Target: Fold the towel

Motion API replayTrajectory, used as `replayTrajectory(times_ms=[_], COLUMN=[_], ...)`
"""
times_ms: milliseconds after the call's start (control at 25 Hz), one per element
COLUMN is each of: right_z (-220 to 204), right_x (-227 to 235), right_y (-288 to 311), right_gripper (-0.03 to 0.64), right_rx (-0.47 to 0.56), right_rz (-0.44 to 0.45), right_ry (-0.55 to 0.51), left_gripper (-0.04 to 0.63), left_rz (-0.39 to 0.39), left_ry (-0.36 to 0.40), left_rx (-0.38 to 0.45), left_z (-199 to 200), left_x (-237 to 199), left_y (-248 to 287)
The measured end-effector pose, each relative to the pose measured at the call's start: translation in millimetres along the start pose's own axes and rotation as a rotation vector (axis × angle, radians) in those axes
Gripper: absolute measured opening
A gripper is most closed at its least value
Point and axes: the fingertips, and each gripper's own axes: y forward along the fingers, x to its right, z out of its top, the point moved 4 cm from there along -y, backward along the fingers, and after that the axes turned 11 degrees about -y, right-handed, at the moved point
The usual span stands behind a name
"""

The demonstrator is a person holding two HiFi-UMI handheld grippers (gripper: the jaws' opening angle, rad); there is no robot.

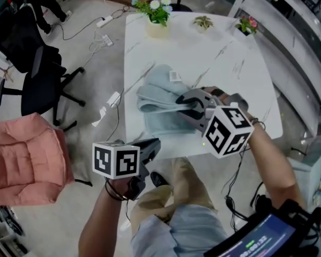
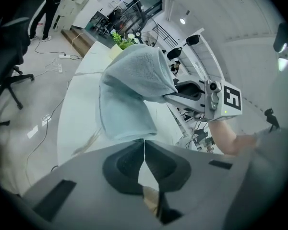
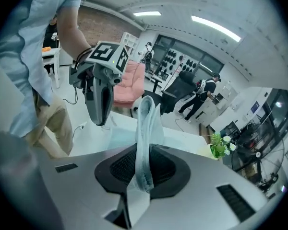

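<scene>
Towel (image 1: 159, 98) lies bunched on the white table (image 1: 230, 63), one edge clamped in right gripper (image 1: 186, 104); left gripper (image 1: 152, 144), closed and empty, hangs off-table. Carry the edge across evenly, keeping corners aligned.

Grey left tongs (image 1: 155, 142), grey right tongs (image 1: 183, 103), black-and-white marker cubes (image 1: 115, 160), blue shirt (image 1: 176, 234), khaki trousers (image 1: 174, 187)

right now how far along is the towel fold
Partway. The towel already lies doubled in loose layers on the table. The right gripper is clamped on one edge, lifted off the surface; the left gripper is shut and empty. Left: lay that edge down and flatten the folds.
</scene>
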Motion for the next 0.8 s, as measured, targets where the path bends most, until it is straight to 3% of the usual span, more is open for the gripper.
replayTrajectory(times_ms=[360, 520, 800], right_z=[-2.7, -30.6, -123.2], right_x=[23.1, 73.7, 142.7], right_y=[1.4, 6.1, 53.0], right_gripper=[0.071, 0.074, 0.081], right_rx=[0.0, 0.024, -0.028], right_rz=[-0.01, -0.008, 0.114], right_ry=[0.045, 0.221, 0.551], left_gripper=[0.009, 0.009, 0.009], left_rz=[-0.018, -0.016, -0.039], left_ry=[0.012, 0.016, 0.024], left_rx=[-0.004, -0.009, -0.043], left_z=[9.4, 28.2, 63.9], left_x=[10.6, 14.9, 25.9], left_y=[-0.3, 4.0, 35.8])
